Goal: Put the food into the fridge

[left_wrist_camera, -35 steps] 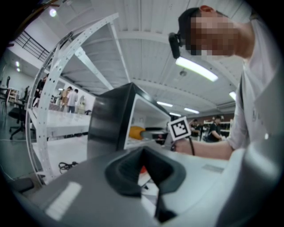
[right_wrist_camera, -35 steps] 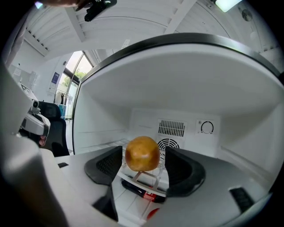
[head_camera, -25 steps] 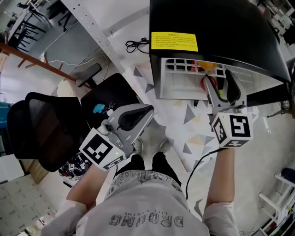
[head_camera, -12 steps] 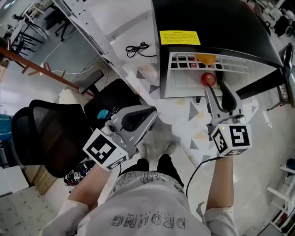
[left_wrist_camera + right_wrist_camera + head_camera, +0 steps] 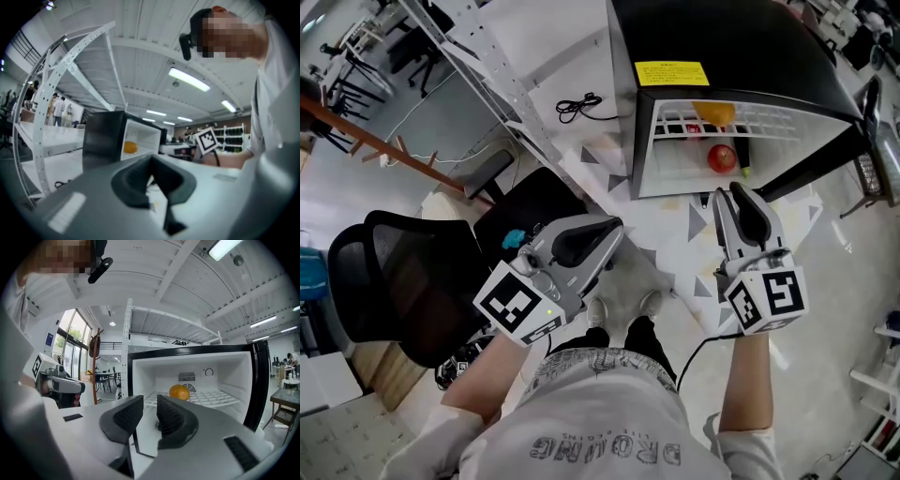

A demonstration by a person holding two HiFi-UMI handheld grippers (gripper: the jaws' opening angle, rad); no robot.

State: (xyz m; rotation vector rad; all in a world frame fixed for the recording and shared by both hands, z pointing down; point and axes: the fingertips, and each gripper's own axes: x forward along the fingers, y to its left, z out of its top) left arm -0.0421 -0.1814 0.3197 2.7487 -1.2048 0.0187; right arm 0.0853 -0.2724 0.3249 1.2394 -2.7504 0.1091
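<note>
A small black fridge [image 5: 741,37] stands open on the floor in front of me. An orange [image 5: 713,112] lies on its white wire shelf. Below it a red apple [image 5: 722,157] rests on the fridge floor, with a sliver of green beside it. My right gripper [image 5: 729,194] hangs just outside the opening, short of the apple; its jaws are closing, a narrow gap is left and nothing is between them. In the right gripper view the orange [image 5: 179,392] shows beyond the right gripper [image 5: 150,404]. My left gripper [image 5: 614,225] is shut and empty, held low at the left, away from the fridge.
A black mesh office chair [image 5: 394,281] stands at the left. A black cable [image 5: 581,101] lies on the floor beside the fridge, near a white perforated frame [image 5: 487,66]. The fridge door [image 5: 872,122] swings out at the right. My shoes [image 5: 623,305] are on the triangle-patterned floor.
The right gripper has pulled back out of the fridge toward me and its jaws have narrowed. The apple stays inside. The left gripper has hardly moved.
</note>
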